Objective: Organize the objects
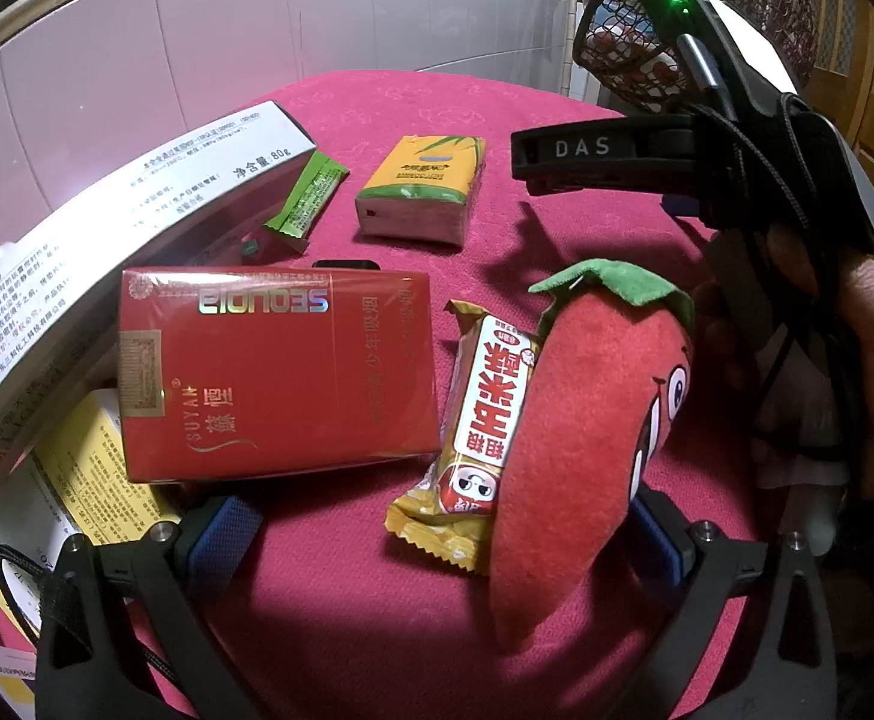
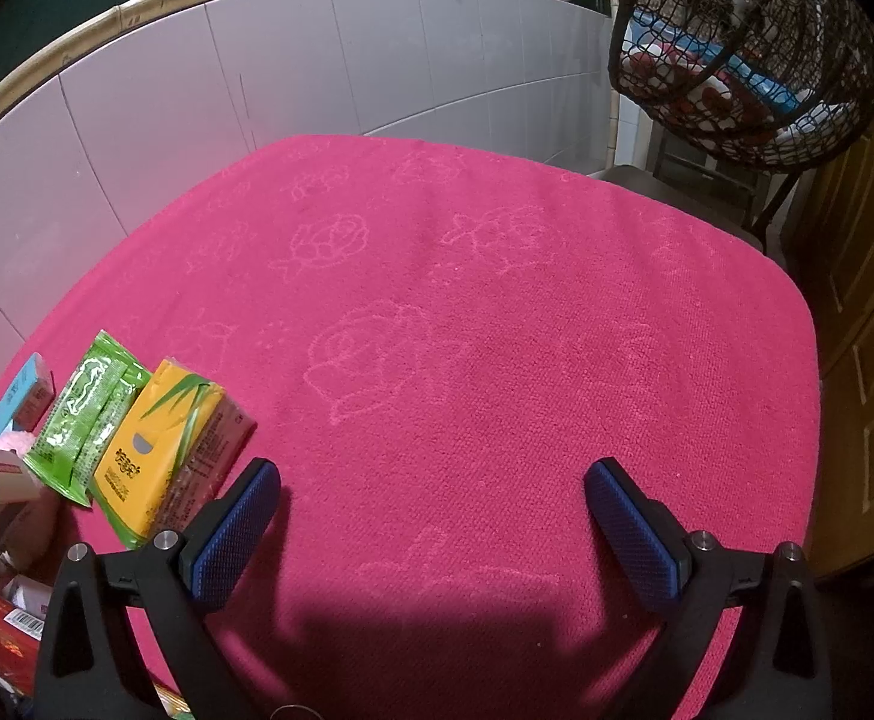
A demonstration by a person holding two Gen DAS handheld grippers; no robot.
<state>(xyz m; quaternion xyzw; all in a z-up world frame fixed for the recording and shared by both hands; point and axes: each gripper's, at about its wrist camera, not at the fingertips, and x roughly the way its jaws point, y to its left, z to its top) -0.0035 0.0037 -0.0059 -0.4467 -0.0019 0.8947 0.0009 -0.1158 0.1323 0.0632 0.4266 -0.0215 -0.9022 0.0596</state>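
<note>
Left wrist view, left to right: long white carton printed with Chinese text and "80g" runs along the left edge of the pink towel-covered table, tilted, propped over other stuff. Yellow-and-white box sits under its near end. Green sachet lies just beside the carton's far end. Red Sequoia/Suyan cigarette pack sits mid-left, near corner overlapping the yellow box. Yellow tissue pack with bamboo print lies further back, apart from the rest. Yellow-and-red snack bar lies just right of the cigarette pack, partly tucked under the red plush chili with green cap and cartoon face.

Left gripper: jaws wide apart, holding nothing; chili lies against the right finger.

Right gripper: jaws apart, empty, over bare towel at the near middle. In the left wrist view its black body marked "DAS" shows at right with a hand on it.

Right wrist view, near-left corner: small blue box, green sachets, tissue pack, white carton end clustered together. Wire basket hangs beyond the far right corner.
</note>
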